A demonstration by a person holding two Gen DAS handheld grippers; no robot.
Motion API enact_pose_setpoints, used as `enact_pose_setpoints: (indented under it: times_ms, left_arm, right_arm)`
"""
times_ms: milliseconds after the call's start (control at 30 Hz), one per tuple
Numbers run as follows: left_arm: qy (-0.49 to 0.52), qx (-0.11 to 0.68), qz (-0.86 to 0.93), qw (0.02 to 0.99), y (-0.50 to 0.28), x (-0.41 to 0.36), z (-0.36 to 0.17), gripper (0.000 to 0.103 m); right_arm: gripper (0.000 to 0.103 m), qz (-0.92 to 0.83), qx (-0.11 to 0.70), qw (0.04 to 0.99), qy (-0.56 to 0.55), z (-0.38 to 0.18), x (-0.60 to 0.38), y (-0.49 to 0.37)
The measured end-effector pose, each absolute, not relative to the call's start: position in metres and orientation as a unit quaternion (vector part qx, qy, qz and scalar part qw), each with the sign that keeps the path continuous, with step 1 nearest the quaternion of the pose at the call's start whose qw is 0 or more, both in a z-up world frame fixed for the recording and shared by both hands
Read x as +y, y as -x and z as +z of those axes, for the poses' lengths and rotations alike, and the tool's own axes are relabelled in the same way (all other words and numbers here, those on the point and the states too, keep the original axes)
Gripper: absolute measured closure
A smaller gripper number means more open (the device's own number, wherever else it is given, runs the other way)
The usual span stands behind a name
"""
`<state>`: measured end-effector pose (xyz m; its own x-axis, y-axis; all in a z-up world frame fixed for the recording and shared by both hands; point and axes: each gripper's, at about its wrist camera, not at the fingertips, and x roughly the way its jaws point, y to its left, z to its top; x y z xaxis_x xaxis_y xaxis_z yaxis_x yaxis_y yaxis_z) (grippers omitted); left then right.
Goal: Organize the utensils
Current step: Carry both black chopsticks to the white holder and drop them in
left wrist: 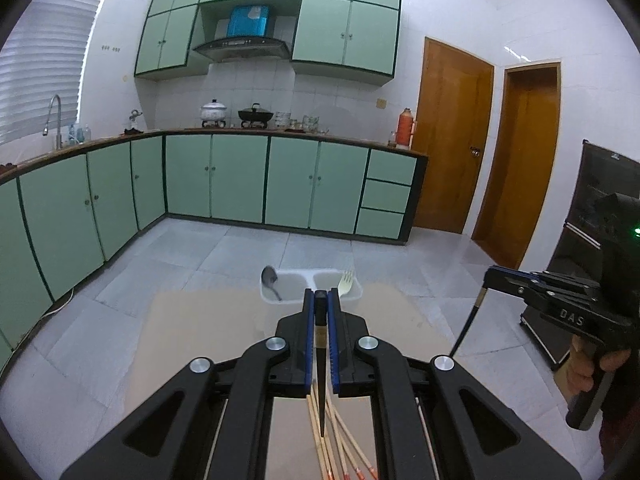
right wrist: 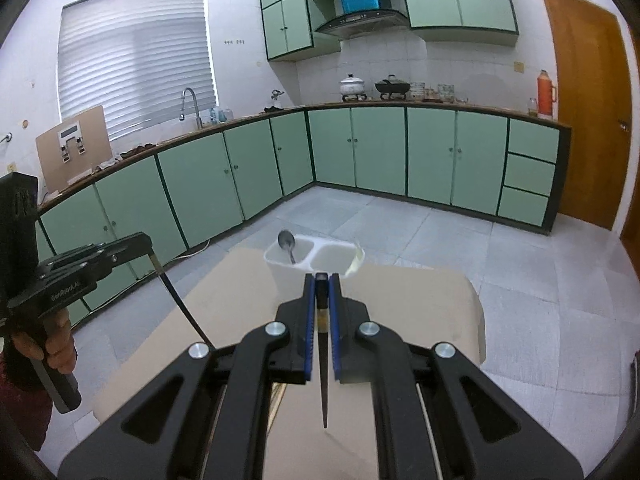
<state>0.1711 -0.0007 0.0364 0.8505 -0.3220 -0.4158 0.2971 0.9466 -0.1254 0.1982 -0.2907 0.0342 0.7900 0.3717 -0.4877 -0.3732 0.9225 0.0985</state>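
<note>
Two black chopsticks pinched and lifted, one per gripper, short of the white holder.

Left gripper (left wrist: 321,300) pressed tight on a black chopstick (left wrist: 320,344), thick end up between the pads, thin tip hanging below; right gripper (right wrist: 322,284) pinching a second black chopstick (right wrist: 323,360) the same way. Best done by carrying each stick forward over the white two-compartment holder (right wrist: 292,270), just ahead of the fingertips, tilting upright, lowering tip-first into one compartment, then releasing. Worth choosing the compartment with care: spoon (right wrist: 286,242) leaning in the left one, pale fork (left wrist: 345,283) standing at the right one, both liable to catch a descending tip. Light holder likely to tip if nudged. Under the left gripper, several wooden chopsticks (left wrist: 340,440) lying loose on the tan table (right wrist: 420,300), not yet sorted. Grippers well apart, so little risk of clashing.
</note>
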Motion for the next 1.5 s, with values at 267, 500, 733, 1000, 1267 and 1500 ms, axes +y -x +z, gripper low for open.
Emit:
enact_pose_setpoints:
  times_ms: [267,500,733,1000,1267,1500]
  left_arm:
    - [0.027,0.171,-0.162,0.972,-0.201,-0.006,0.077,0.097]
    - [0.019,0.116,-0.147,0.982,-0.246,-0.013,0.109,0.097]
    - [0.022,0.102,-0.130,0.986,-0.299,-0.024,0.099,0.097]
    - [0.017,0.152,-0.119,0.981,-0.340,-0.032,0.052,0.097]
    - [0.010,0.193,-0.117,0.974,-0.338,-0.024,0.028,0.085]
    - [0.021,0.182,-0.117,0.976,-0.296,-0.008,0.040,0.060]
  right_arm:
    - [0.097,0.206,0.208,0.956,-0.004,0.081,-0.282,-0.233]
    - [0.097,0.196,0.162,0.967,-0.015,0.116,-0.274,-0.283]
    - [0.097,0.186,0.151,0.971,-0.018,0.107,-0.262,-0.332]
    - [0.097,0.177,0.200,0.963,-0.023,0.060,-0.252,-0.364]
    - [0.093,0.178,0.232,0.956,-0.021,0.032,-0.248,-0.358]
    - [0.062,0.155,0.193,0.969,-0.023,0.041,-0.265,-0.308]
